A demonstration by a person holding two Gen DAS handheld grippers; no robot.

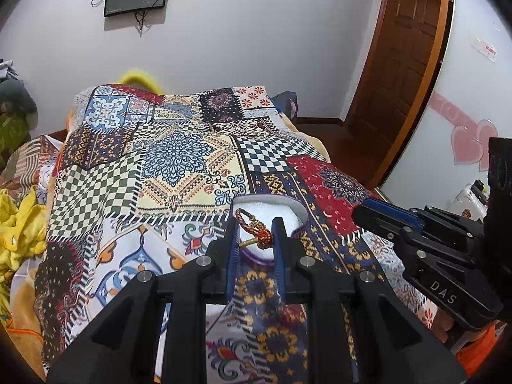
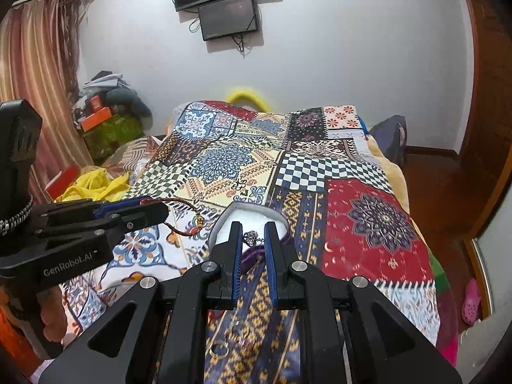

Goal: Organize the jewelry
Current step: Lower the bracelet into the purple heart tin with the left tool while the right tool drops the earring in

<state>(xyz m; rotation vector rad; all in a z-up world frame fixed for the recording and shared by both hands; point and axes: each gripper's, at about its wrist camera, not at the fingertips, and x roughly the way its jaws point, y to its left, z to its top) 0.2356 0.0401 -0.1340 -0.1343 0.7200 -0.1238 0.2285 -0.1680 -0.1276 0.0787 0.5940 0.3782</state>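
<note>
My left gripper (image 1: 255, 224) is shut on a red braided cord bracelet (image 1: 256, 225) with a gold bead, held above a white-lined purple jewelry box (image 1: 281, 211) on the patchwork bedspread. In the right wrist view the bracelet (image 2: 188, 220) hangs from the left gripper (image 2: 153, 208). My right gripper (image 2: 252, 228) holds a small silver crown ring (image 2: 250, 237) between its jaws, over the same box (image 2: 249, 214). Loose rings (image 2: 235, 339) lie on the cloth below the right gripper.
The patchwork bedspread (image 2: 320, 166) covers the bed. Yellow cloth (image 2: 96, 185) and clutter lie at the left. A wooden door (image 1: 400, 64) stands at the right, and monitors (image 2: 224, 0) hang on the back wall.
</note>
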